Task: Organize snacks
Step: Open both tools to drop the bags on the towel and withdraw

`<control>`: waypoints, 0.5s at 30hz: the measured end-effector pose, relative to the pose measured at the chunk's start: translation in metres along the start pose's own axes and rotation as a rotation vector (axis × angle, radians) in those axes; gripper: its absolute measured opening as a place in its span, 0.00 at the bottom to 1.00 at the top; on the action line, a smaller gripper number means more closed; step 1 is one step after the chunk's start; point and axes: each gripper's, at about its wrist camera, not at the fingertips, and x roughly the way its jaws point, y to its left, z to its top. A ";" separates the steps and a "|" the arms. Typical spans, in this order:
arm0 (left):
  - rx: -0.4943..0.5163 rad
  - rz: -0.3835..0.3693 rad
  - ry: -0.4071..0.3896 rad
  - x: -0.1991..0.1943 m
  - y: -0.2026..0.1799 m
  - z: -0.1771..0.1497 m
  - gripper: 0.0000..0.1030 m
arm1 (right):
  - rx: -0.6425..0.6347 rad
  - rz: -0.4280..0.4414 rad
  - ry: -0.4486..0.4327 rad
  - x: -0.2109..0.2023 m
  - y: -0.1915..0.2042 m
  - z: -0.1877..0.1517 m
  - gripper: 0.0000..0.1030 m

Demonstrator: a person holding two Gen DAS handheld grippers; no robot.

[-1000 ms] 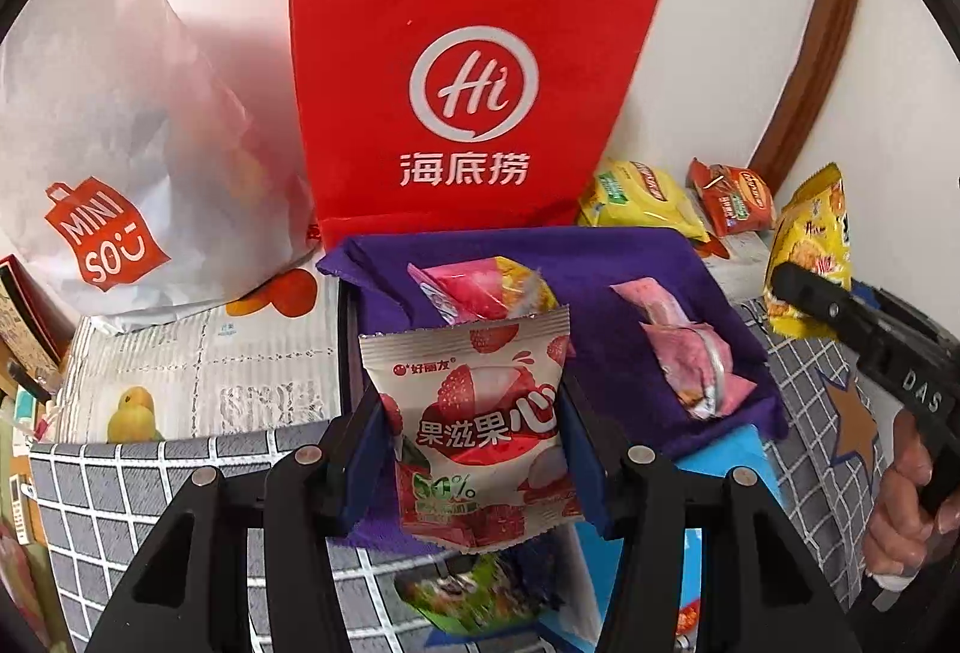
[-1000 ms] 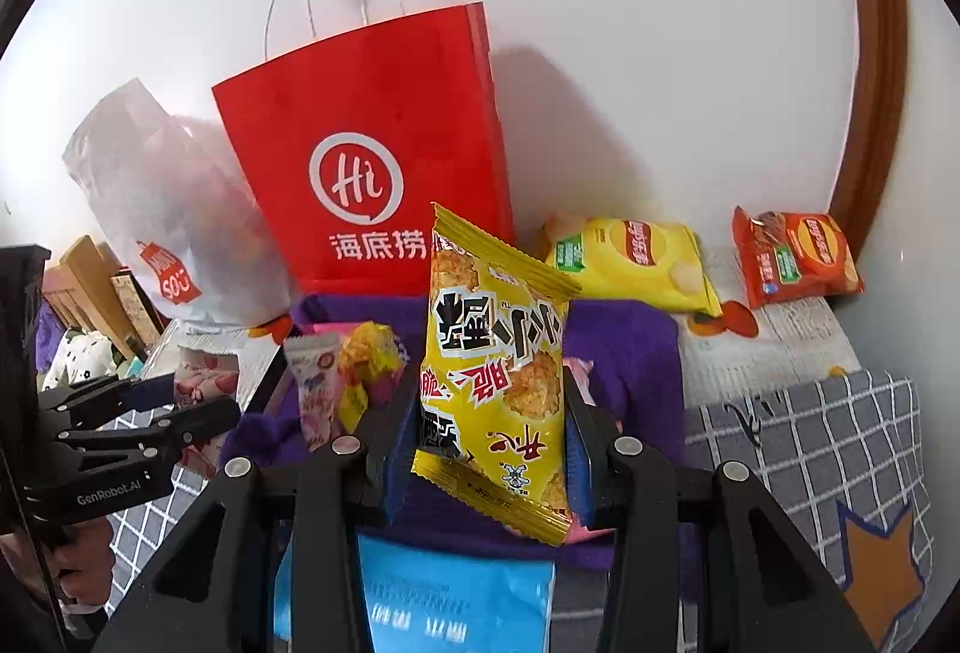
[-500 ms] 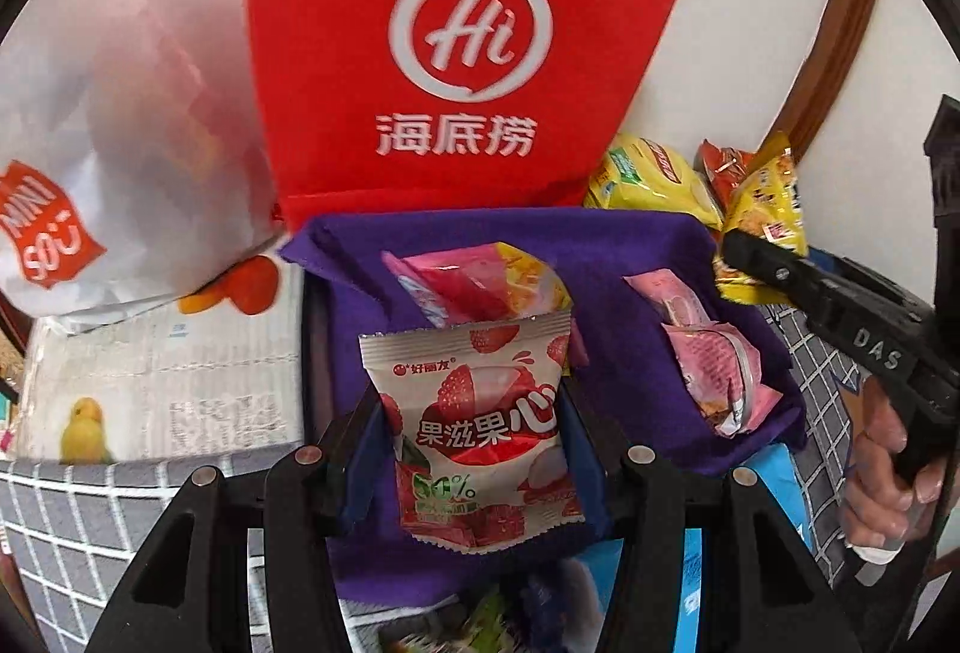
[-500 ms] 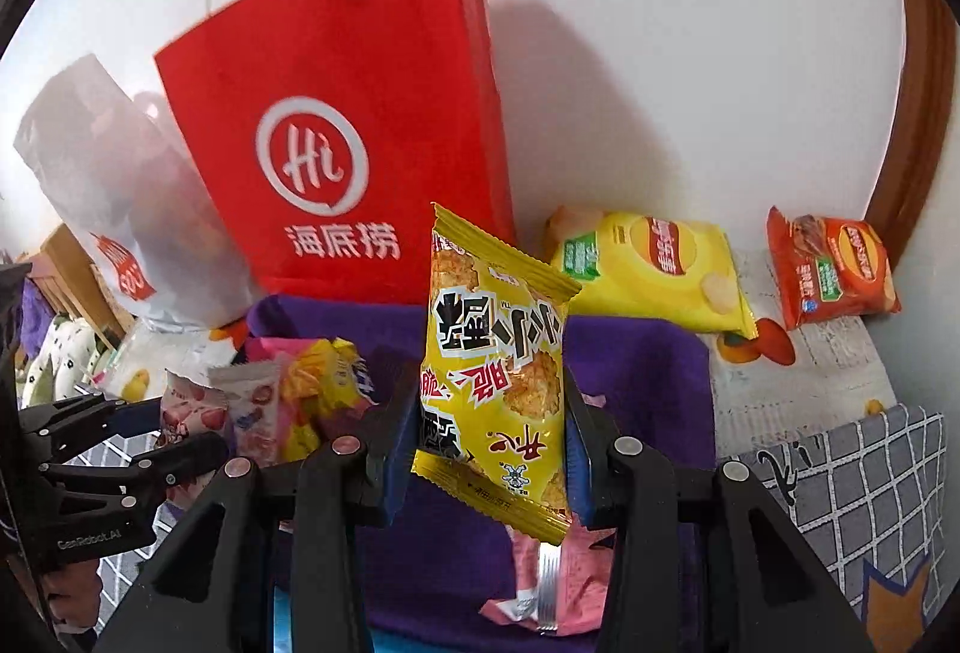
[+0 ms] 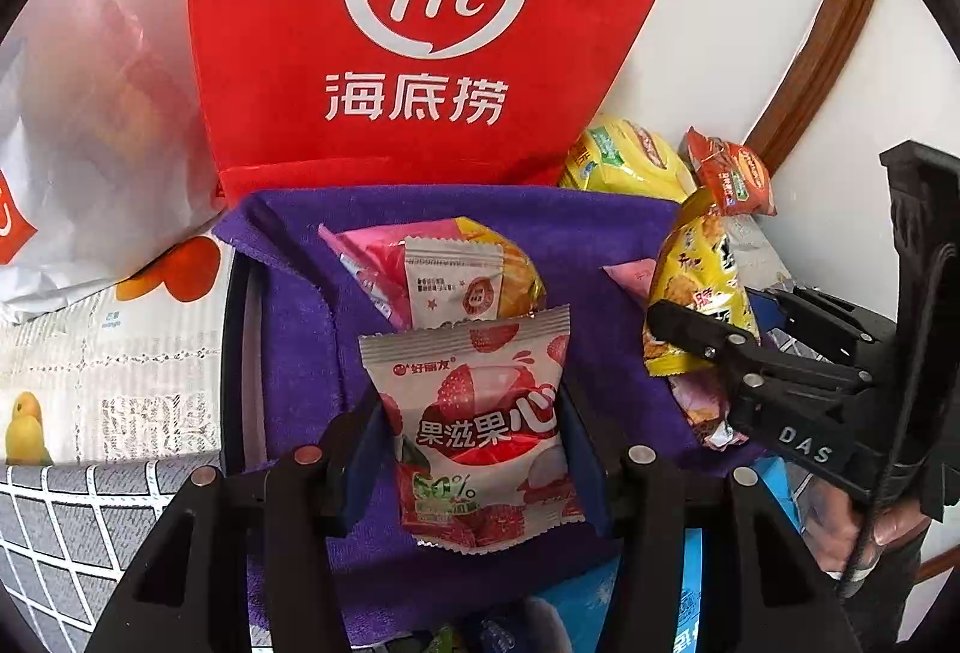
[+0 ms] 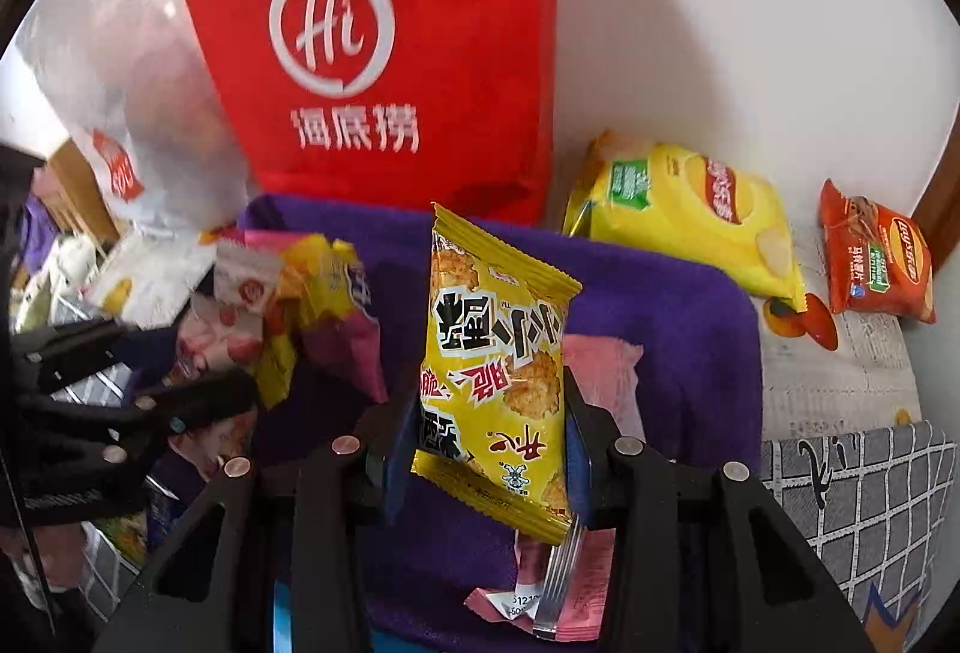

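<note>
- The left gripper had its jaws clamped on the sides of a strawberry gummy packet, a glossy white and pink pouch with crimped ends. The packet stood upright between the jaws, long axis pointing up and away from them, printed face toward the camera.
- The right gripper was closed on a yellow snack packet, a crinkly foil pouch. It also stood on end, leaning slightly to the left, its serrated top edge well above the jaws.
- Directly beneath and beyond both pairs of jaws lay a purple cloth, soft and fuzzy, draped over a dark-rimmed container.
- Just past the left jaws, a pile of pink and yellow packets rested on the cloth. Below the right jaws lay a flat pink wrapper. Bare cloth showed between the two piles.
- In the left view, the right gripper hovered to the right of the jaws, over the cloth's right edge.
- Beyond the cloth stood a red paper bag, stiff and upright against a white wall, closing the far side.
- Right of it, a yellow chip bag and an orange chip bag lay puffed on printed paper.
- Left of it slumped a translucent white plastic bag.
</note>
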 end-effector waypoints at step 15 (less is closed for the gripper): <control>0.003 -0.015 0.035 0.011 -0.001 -0.004 0.50 | 0.016 0.021 -0.030 -0.010 -0.003 0.001 0.62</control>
